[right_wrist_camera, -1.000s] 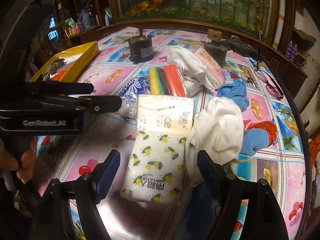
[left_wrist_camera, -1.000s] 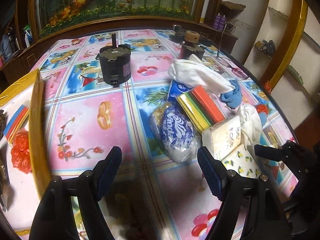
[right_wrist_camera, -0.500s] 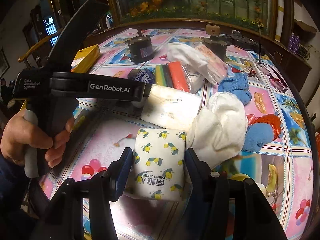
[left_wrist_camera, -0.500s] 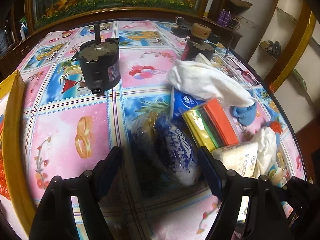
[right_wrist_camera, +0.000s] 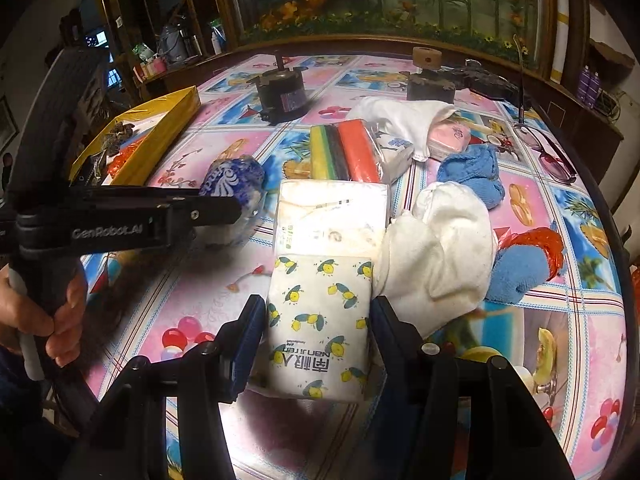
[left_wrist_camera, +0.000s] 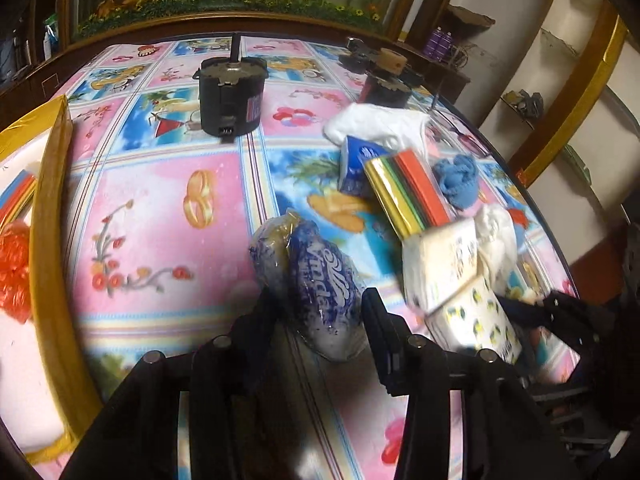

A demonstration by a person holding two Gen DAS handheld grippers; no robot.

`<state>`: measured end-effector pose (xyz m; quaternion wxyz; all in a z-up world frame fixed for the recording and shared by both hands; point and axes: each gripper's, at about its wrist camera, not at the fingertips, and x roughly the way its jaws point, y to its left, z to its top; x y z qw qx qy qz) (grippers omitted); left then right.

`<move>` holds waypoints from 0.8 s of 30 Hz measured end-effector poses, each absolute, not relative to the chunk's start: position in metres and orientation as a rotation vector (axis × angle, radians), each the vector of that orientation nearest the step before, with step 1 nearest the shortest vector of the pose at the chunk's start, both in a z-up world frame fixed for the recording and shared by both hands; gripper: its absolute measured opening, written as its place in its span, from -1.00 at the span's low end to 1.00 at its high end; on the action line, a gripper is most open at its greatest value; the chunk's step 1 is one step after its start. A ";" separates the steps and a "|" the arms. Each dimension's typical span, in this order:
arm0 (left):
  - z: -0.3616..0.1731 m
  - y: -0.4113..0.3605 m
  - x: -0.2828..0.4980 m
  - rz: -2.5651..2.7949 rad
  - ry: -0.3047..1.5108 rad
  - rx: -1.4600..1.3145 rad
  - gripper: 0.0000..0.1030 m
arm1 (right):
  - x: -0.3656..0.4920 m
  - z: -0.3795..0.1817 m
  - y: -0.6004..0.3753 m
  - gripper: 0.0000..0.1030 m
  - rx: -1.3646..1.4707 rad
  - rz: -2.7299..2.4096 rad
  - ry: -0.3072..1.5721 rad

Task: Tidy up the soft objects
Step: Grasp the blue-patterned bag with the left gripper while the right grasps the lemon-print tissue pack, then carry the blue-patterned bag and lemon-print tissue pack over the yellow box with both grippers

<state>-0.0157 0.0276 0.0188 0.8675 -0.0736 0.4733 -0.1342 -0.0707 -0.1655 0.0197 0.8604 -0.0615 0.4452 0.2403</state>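
Right wrist view: right gripper [right_wrist_camera: 318, 328] is clamping the lemon-print tissue pack [right_wrist_camera: 320, 320]; at 9 o'clock, left gripper [left_wrist_camera: 318, 312] is squeezing the blue-patterned bag [left_wrist_camera: 316, 280].

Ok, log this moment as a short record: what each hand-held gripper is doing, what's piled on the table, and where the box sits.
left hand-held gripper: closed around blue-and-white tissue bag
right hand-held gripper: clamped on lemon-print tissue pack
behind that pack: plain white tissue pack, touching it
right of it: white cloth, blue towel
also in pile: rainbow-striped pack
yellow box: left edge of table
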 end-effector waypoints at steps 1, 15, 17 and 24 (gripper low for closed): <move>0.019 0.027 -0.018 -0.282 0.995 -0.151 -0.17 | -0.071 0.020 -0.164 0.15 -0.138 0.500 0.935; 0.016 0.022 -0.007 -0.256 0.952 -0.145 -0.16 | -0.073 0.021 -0.166 0.10 -0.137 0.499 0.918; 0.016 0.024 -0.011 -0.263 0.951 -0.158 -0.19 | -0.074 0.021 -0.165 0.10 -0.137 0.500 0.916; 0.019 0.019 -0.026 -0.292 0.954 -0.152 -0.24 | -0.074 0.021 -0.165 0.10 -0.140 0.498 0.917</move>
